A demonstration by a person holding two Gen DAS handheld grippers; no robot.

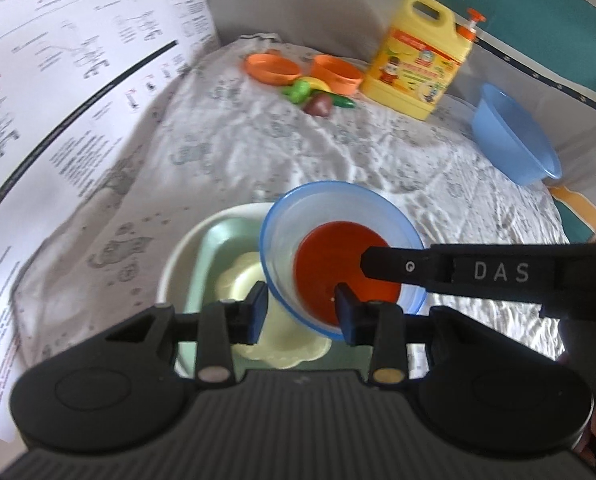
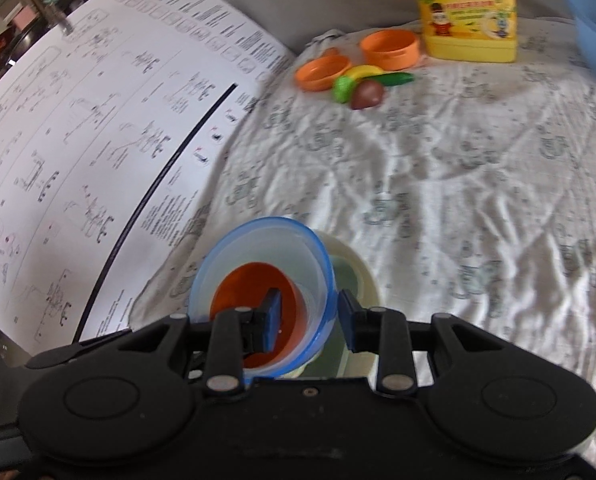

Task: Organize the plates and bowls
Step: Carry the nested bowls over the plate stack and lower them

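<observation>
1. Clear bowl with blue rim (image 1: pixel 281 236), red-orange disc or smaller bowl (image 1: pixel 338 264) nested in its bottom. Tilted, raised above a pale green square dish (image 1: pixel 205 248); touching it or not, cannot tell.
2. Left gripper (image 1: pixel 300 312): fingers clenched on the bowl's near rim, one pad (image 1: pixel 257 312) outside the wall, the other inside.
3. Right gripper (image 2: pixel 310 324): fingers grasping the opposite rim, one pad (image 2: pixel 271 322) inside over the red, the other outside. In the left view its black finger reaches across the bowl from the right.
4. Green dish holds a cream, scallop-edged plate (image 1: pixel 241 276), under the bowl.
5. All on a desk under a crumpled white patterned cloth (image 1: pixel 338 152).
6. Far end: two orange bowls (image 1: pixel 271 66), toy vegetables (image 1: pixel 318 96), yellow detergent jug (image 1: pixel 414 56) with a pump.
7. Right edge: a blue bowl (image 1: pixel 514 136), tilted.
8. Left: large printed sheet (image 2: pixel 97 120) with diagrams.
</observation>
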